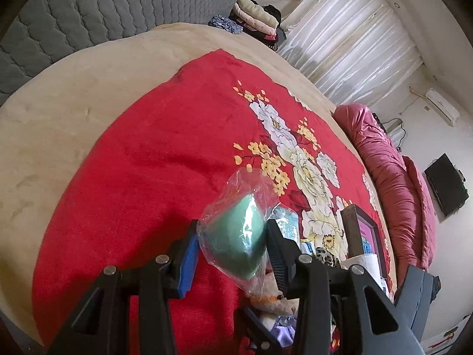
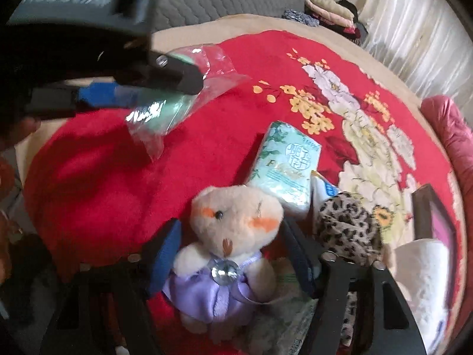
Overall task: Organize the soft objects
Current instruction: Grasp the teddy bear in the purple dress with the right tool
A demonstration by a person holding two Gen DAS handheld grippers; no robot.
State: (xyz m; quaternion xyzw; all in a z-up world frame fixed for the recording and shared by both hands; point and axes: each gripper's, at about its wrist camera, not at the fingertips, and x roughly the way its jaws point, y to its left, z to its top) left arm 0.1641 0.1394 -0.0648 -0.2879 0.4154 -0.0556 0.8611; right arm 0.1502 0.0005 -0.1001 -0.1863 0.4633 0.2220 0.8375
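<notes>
Left wrist view: left gripper [image 1: 230,245] clenched on green rounded sponge in clear crinkled plastic bag [image 1: 236,233], held above red floral plush blanket [image 1: 133,162].

Right wrist view: right gripper [image 2: 230,254] unclenched, straddling cream plush bear in lilac satin dress [image 2: 227,242]; pads not pressing. Advised: close squarely across soft torso, avoiding mint tissue pack [image 2: 286,165] just beside.

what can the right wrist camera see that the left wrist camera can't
Only the right wrist view shows the cream plush bear in a lilac satin dress whole, between the right gripper fingers.

Only the left wrist view shows the black wall television and the white air conditioner.

Both show the green sponge in a clear plastic bag clamped by the left gripper, and the red floral blanket.
</notes>
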